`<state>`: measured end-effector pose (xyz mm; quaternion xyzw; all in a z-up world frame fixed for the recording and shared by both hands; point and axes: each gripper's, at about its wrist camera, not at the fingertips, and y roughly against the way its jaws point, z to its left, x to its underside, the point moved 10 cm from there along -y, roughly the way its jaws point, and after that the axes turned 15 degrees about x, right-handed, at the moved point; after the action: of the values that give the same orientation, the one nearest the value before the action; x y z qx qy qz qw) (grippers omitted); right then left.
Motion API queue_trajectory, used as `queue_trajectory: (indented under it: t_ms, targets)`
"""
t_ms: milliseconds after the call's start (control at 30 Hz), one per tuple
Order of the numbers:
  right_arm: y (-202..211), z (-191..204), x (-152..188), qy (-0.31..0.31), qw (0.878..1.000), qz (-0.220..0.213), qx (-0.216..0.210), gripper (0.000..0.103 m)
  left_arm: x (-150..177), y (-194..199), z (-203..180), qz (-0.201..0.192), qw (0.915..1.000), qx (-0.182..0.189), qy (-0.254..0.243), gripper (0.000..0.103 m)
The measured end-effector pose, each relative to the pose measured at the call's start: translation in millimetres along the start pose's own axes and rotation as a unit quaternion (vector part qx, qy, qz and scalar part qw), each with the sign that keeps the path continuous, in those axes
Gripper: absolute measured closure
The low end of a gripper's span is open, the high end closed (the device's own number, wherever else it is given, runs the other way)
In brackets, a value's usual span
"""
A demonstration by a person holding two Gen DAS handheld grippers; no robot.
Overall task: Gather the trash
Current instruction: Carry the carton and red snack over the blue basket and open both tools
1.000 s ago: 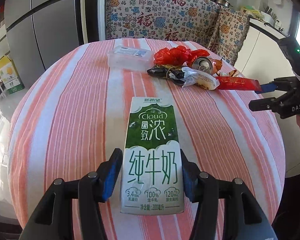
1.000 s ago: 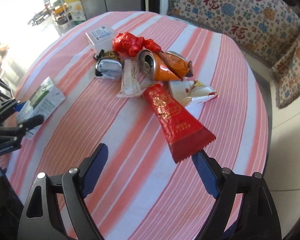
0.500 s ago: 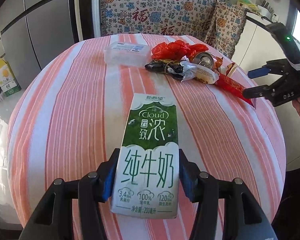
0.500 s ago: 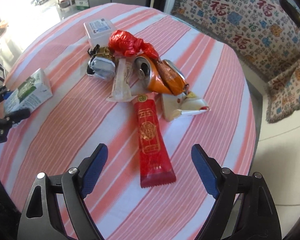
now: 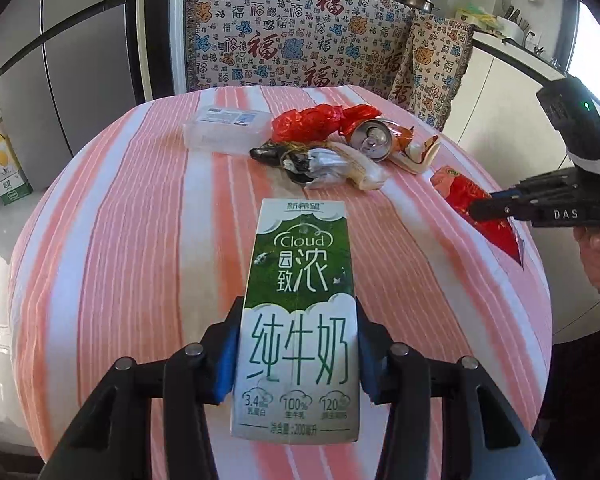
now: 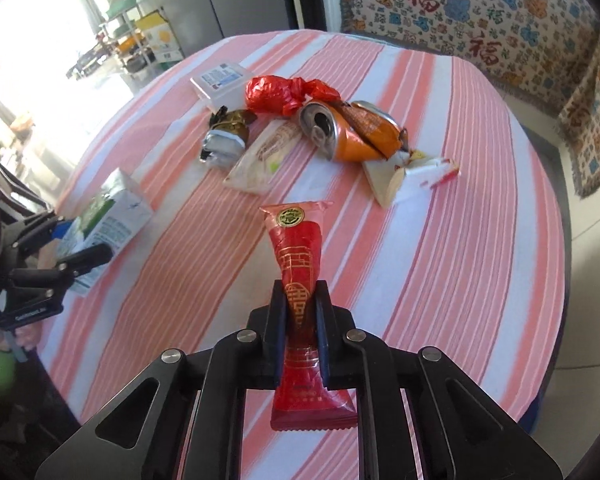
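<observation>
Clamping a milk carton (image 5: 296, 320) between both blue pads of the left gripper (image 5: 296, 354), jaws pressing its lower sidewalls, carton pointing away over the striped tablecloth (image 5: 140, 240). Pinching a red wrapper (image 6: 302, 292) in the right gripper (image 6: 302, 330), jaws nearly together w/ only the foil between, wrapper's far end sticking out toward the heap, near end hanging out behind the pads.

Likely handling, carton: stiff card, light if empty, walls prob. buckling under a hard squeeze; taking it across the narrow width near the base, as here, looking sound. Wrapper: thin, slick, floppy; gripping mid-length, crimped ends trailing; slipping out poss. if the grip eases.

Waiting farther out at table centre, well apart from both grippers: crushed orange can (image 6: 340, 132), open mouth facing the right camera, thin metal w/ sharp-ish creases, best taken across the body; red plastic bag (image 6: 284, 94), soft & bunched; clear snack wrapper (image 6: 260, 160); silver-and-gold foil scrap (image 6: 224, 138); torn white paper box (image 6: 412, 172); lidded plastic box (image 5: 224, 130) just beside the heap. No bin showing in either view.
</observation>
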<state>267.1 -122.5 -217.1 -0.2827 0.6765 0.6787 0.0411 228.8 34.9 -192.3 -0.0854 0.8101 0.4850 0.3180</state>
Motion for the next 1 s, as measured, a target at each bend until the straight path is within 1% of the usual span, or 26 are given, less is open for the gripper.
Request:
queue_trajectory:
  t_ms: [100,233,400,500,567,667,733,833,933,1000]
  targets:
    - [10.5,-12.2,19.4,-0.034,0.999,-0.006,-0.014,0.093,-0.7,-5.4,-22.8,-0.002,0.9999,0.016,-0.003,0.054]
    - [16.9,-32.9,37.3,-0.084,0.996,-0.015,-0.028,0.094,-4.1,-21.9,-55.0,-0.001,0.9994,0.034,-0.001,0.054]
    - [22.7,-55.9,49.5,-0.130,0.990,-0.027,-0.044,0.095,-8.2,-41.4,-89.2,0.001,0.9985,0.055,0.004,0.054]
    - [31.5,-70.4,55.6,-0.161,0.985,-0.038,-0.057,0.095,-11.7,-54.4,-113.0,0.004,0.9978,0.066,-0.001,0.055]
    - [39.0,-86.4,61.1,-0.181,0.981,-0.048,-0.057,0.095,-15.6,-63.0,-133.0,0.007,0.9971,0.075,-0.012,0.055]
    - [50.6,-117.5,71.5,-0.208,0.976,-0.061,-0.038,0.095,-21.5,-74.3,-165.3,0.011,0.9951,0.092,-0.034,0.054]
    - [57.1,-147.0,84.5,-0.224,0.972,-0.063,-0.015,0.095,-26.4,-84.4,-191.9,0.018,0.9928,0.107,-0.050,0.055]
    - [60.0,-189.5,106.0,-0.253,0.966,-0.056,0.016,0.094,-34.2,-100.1,-232.0,0.028,0.9879,0.133,-0.075,0.055]
    - [61.3,-233.1,131.2,-0.279,0.958,-0.047,0.056,0.094,-38.5,-118.5,-270.7,0.043,0.9821,0.158,-0.094,0.055]
    - [61.0,-257.0,144.4,-0.293,0.953,-0.039,0.074,0.094,-39.6,-132.6,-295.0,0.054,0.9783,0.172,-0.103,0.055]
